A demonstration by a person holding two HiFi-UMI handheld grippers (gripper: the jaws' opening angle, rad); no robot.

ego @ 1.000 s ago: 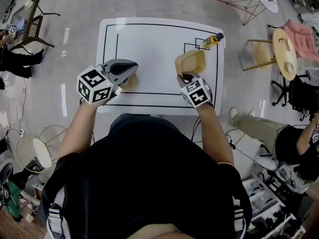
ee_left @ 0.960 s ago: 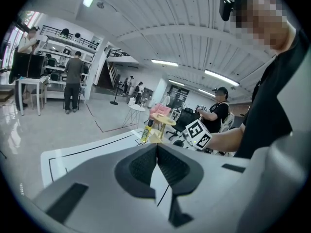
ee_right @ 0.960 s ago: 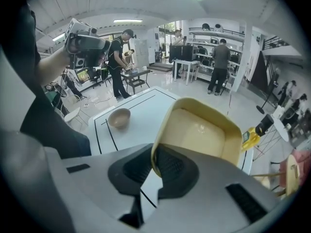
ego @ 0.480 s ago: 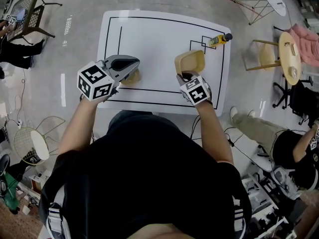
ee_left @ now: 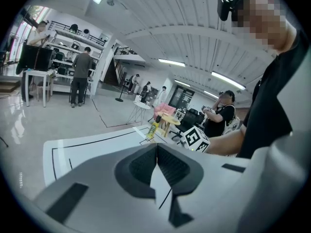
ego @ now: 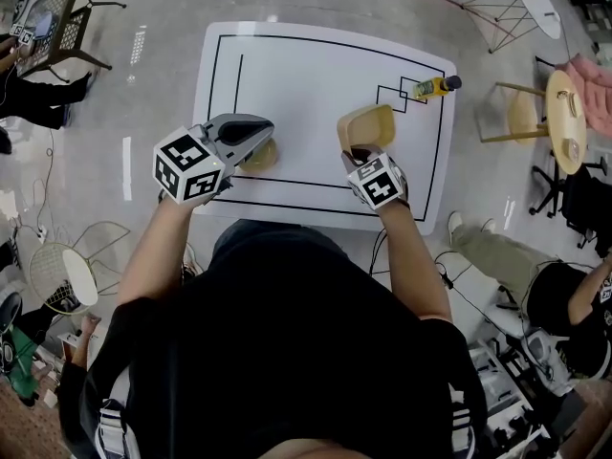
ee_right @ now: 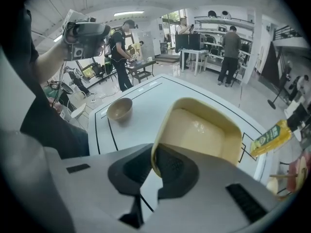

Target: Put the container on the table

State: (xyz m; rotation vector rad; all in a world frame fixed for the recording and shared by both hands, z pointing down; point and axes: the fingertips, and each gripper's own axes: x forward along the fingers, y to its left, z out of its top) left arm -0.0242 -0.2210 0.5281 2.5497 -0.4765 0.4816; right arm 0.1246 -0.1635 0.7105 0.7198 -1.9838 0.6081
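Right gripper view, right claw (ee_right: 151,164) pinching rim of tilted beige container (ee_right: 204,130), left claw (ee_left: 156,160) pressed together.

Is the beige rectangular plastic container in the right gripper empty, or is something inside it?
Empty: the right gripper view shows only the bare, glossy inside of the beige rectangular plastic container, with nothing in it.

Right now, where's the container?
Head view, right of centre: the container is held by its near rim in the right gripper, tilted over the table, bowl to its left, bottle beyond on the right.
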